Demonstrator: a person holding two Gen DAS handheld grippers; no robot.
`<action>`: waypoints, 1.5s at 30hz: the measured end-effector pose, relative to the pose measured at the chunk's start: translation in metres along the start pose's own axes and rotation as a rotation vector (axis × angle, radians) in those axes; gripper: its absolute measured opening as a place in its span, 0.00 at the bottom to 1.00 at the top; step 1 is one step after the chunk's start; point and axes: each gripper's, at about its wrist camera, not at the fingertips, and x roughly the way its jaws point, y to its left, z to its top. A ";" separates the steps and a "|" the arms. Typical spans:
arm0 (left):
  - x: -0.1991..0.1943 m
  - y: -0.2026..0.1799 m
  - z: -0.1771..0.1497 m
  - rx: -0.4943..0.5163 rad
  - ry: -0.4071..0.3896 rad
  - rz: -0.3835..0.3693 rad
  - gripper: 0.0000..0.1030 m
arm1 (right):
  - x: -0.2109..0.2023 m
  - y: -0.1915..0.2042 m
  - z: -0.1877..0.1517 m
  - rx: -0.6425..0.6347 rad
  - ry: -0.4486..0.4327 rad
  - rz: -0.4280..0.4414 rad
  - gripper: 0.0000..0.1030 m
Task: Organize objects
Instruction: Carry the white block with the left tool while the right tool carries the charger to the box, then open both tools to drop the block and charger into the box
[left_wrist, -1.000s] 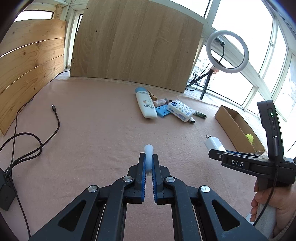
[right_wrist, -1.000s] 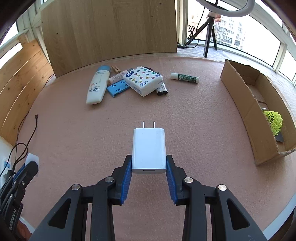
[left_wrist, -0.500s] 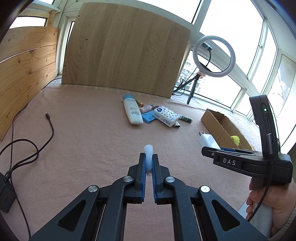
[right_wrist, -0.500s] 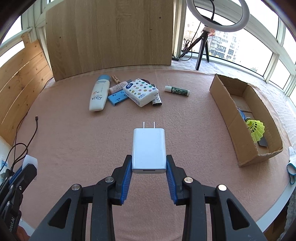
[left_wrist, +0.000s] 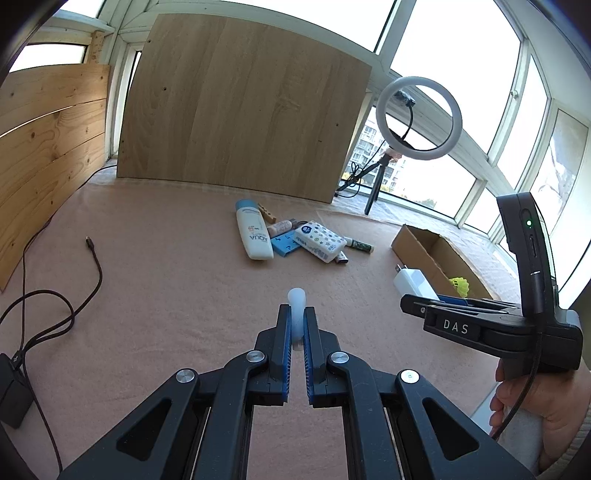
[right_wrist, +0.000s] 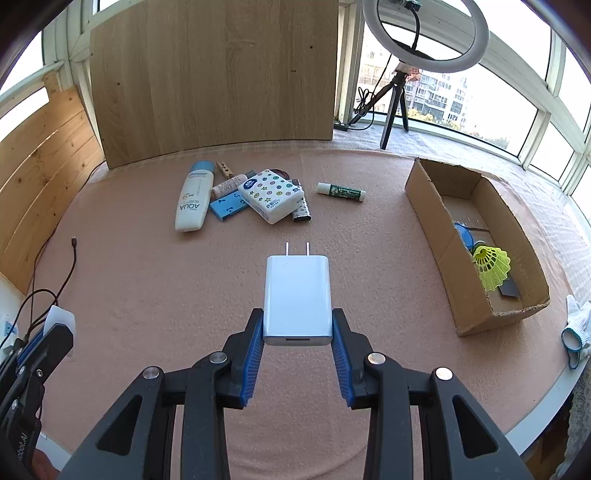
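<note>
My left gripper (left_wrist: 296, 314) is shut on a small translucent white piece (left_wrist: 296, 298) and holds it above the pink table. My right gripper (right_wrist: 297, 321) is shut on a white charger plug (right_wrist: 296, 299), prongs pointing forward; it also shows in the left wrist view (left_wrist: 413, 282). A pile lies far ahead: an AQUA bottle (right_wrist: 194, 201), a blue block (right_wrist: 228, 207), a dotted tissue pack (right_wrist: 271, 195) and a green glue stick (right_wrist: 340, 192). A cardboard box (right_wrist: 443, 251) at the right holds a yellow shuttlecock (right_wrist: 493, 267).
A black cable (left_wrist: 55, 306) lies coiled at the table's left. Wooden boards (right_wrist: 214, 74) stand at the back and left. A ring light on a tripod (right_wrist: 424, 33) stands at the back right. A white glove (right_wrist: 576, 325) lies at the right table edge.
Both grippers have risen and drawn back with their objects held; the pile and the box now look farther away and more of the box's inside shows.
</note>
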 end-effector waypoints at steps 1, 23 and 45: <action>0.000 0.000 0.001 -0.003 -0.001 0.004 0.05 | 0.000 0.000 0.000 -0.002 -0.002 0.004 0.30; 0.129 -0.226 0.075 0.187 0.101 -0.017 0.06 | -0.015 -0.200 0.039 -0.032 -0.193 0.089 0.30; 0.168 -0.161 0.073 0.150 0.146 0.267 0.99 | 0.001 -0.220 0.054 -0.101 -0.167 0.159 0.61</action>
